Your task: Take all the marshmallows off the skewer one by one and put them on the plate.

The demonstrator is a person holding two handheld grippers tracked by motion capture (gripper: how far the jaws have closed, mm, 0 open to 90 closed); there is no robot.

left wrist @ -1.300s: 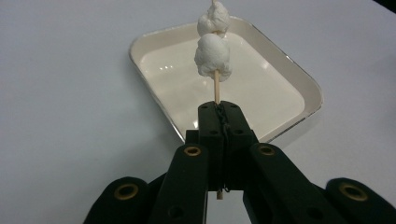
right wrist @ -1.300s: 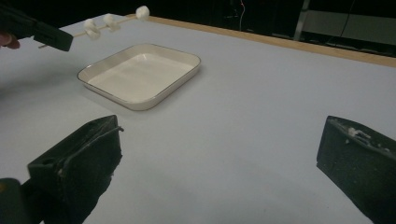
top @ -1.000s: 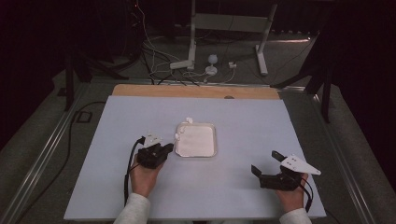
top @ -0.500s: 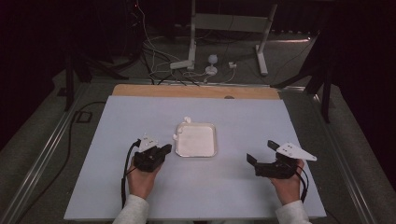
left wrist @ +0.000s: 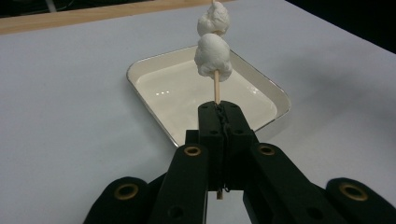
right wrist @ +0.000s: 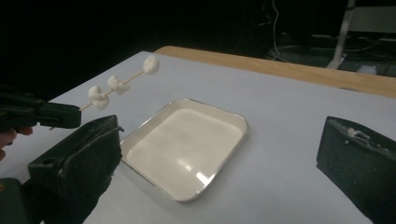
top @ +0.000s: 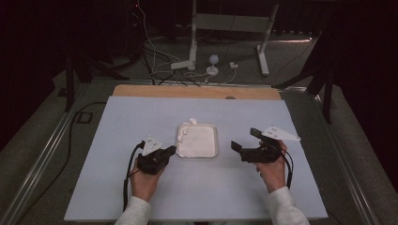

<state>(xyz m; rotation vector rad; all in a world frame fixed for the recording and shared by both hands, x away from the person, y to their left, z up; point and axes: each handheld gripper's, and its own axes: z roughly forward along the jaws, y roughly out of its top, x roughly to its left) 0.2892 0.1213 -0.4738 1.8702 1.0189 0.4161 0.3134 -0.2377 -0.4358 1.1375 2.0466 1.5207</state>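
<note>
Right gripper (top: pixel 243 143) is sliding in toward the tray (top: pixel 211 152) since the earlier frame and is now hanging just beside its right edge with jaws spread wide and holding nothing, while the left gripper (top: pixel 170 151) is barely shifting. Left gripper is clamping tight on the bare end of a wooden skewer (left wrist: pixel 216 88), which is sticking out ahead of its tips over the tray's left rim with white marshmallows (left wrist: pixel 213 57) threaded along it, off the tabletop (top: pixel 141 117).

Pale table top (top: pixel 117 187), wooden strip (top: pixel 197 91), cables (top: pixel 159 61) and stand (top: pixel 195 37) beyond.
</note>
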